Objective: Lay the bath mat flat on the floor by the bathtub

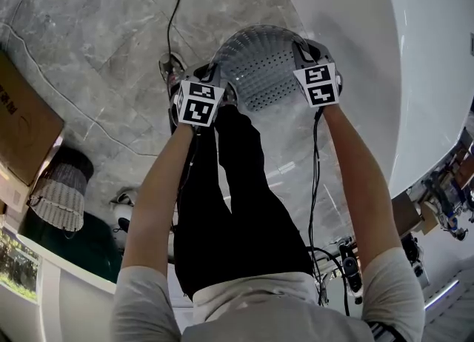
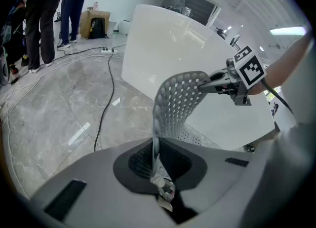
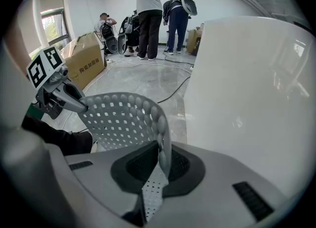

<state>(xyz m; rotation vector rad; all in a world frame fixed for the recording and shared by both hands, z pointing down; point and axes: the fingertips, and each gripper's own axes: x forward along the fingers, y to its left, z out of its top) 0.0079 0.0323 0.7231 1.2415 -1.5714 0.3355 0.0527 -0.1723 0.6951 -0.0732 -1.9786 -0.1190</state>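
From the head, looks steeply down over both forearms [image 1: 159,200] onto bath mat [image 1: 263,66], floor [image 1: 89,74] and bathtub [image 1: 355,22]. From the left gripper [image 3: 79,104], faces closely along the mat toward the right gripper [image 2: 205,85]; from the right, faces back likewise. Shares mat and bathtub throughout.

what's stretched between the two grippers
The perforated grey bath mat, bowed from left gripper to right gripper, each shut on an edge; head view shows it.

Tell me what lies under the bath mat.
The bath mat hangs bowed, clamped in the left tool and right tool, above grey marble floor beside the bathtub. The floor patch directly beneath it is covered.
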